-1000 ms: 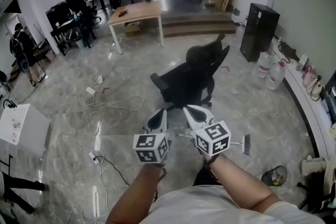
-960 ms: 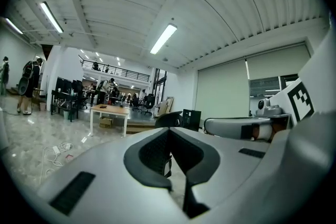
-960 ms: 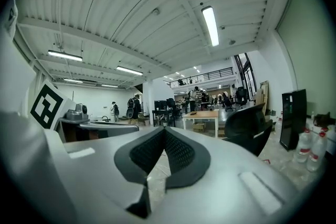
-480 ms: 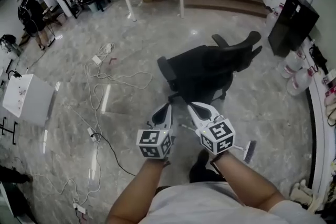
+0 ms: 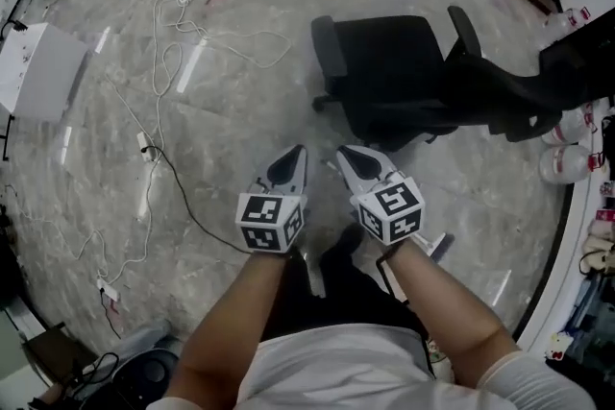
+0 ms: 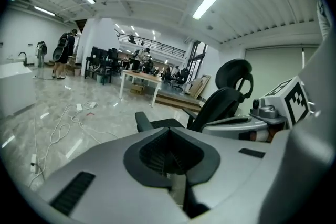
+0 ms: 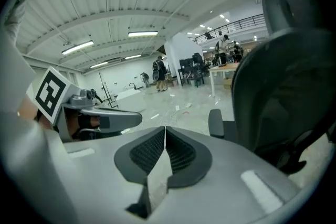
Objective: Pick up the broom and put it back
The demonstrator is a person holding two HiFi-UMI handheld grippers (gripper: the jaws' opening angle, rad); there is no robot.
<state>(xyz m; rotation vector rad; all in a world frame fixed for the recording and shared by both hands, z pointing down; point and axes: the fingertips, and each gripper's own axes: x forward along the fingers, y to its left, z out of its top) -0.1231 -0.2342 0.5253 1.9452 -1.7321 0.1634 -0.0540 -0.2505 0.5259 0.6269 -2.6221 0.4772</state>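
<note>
While left claw [image 5: 296, 156] and right claw [image 5: 348, 156] are closed, one chair [image 5: 394, 62] stands near.

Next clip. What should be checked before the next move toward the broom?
1. Left gripper empty: ok, fingers shut on nothing.
2. Right gripper empty: ok, fingers shut on nothing.
3. Fingers open to grasp: not ok.
4. Sight of the broom: cannot tell; a grey piece behind the right gripper may be it.
5. Way ahead free: not ok, black office chair stands close.
</note>
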